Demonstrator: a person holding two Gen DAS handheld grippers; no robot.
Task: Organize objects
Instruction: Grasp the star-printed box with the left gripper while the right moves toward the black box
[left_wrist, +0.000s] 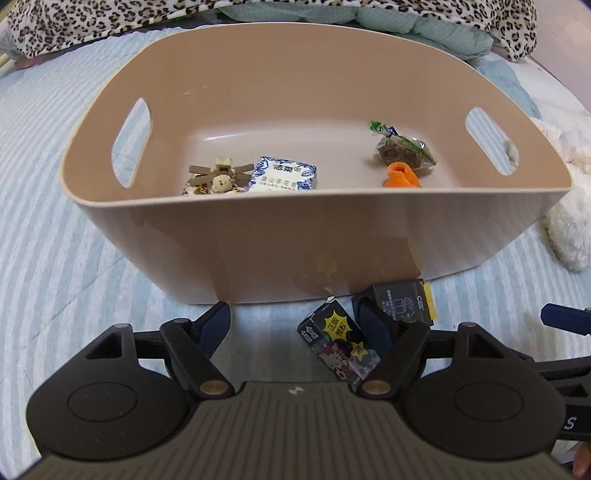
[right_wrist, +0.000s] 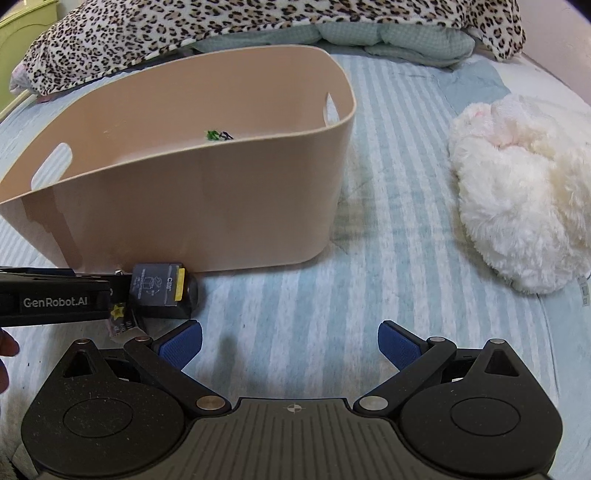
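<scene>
A beige plastic bin (left_wrist: 258, 240) with handle cutouts sits on the striped bed. Inside lie a blue-and-white tissue pack (left_wrist: 282, 175), a small brick-built toy (left_wrist: 214, 179), a clear snack packet (left_wrist: 404, 147) and an orange piece (left_wrist: 402, 175). My left gripper (left_wrist: 295, 326) is open, low on the bed in front of the bin. A small black cartoon box (left_wrist: 338, 341) lies between its fingers, close to the right finger. A dark grey box with a yellow end (left_wrist: 406, 301) lies just beyond, against the bin. My right gripper (right_wrist: 290, 341) is open and empty over the bedsheet. The grey box also shows in the right wrist view (right_wrist: 159, 286).
A white fluffy plush (right_wrist: 524, 192) lies on the bed right of the bin (right_wrist: 184, 206). A leopard-print blanket (right_wrist: 221, 22) and a teal cushion (right_wrist: 369, 37) are piled behind. The left gripper body (right_wrist: 51, 299) reaches in at the left of the right wrist view.
</scene>
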